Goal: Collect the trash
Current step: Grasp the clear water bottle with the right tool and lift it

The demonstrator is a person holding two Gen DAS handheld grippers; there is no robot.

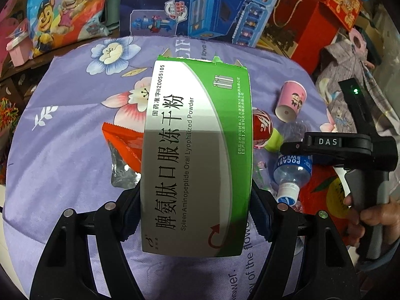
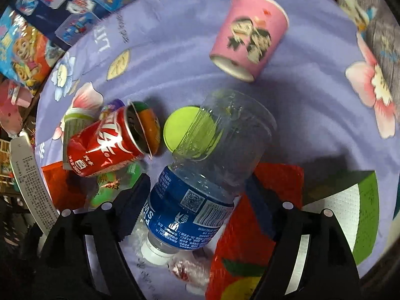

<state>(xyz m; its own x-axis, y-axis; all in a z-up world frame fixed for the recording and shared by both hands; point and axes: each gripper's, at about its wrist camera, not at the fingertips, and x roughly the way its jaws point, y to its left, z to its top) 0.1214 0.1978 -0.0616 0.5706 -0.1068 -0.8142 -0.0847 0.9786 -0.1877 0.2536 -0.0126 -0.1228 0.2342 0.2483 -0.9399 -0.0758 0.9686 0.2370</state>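
My left gripper is shut on a green and white medicine box, held above the purple flowered cloth. My right gripper is open, its fingers on either side of a clear Pocari Sweat bottle lying cap toward me; the bottle also shows in the left wrist view. Around the bottle lie a red cola can, a lime green lid, a pink paper cup on its side, and red wrappers.
An orange-red foil wrapper lies left of the box. Toy boxes, a Paw Patrol bag and red gift boxes crowd the far edge. A grey patterned garment lies at the right.
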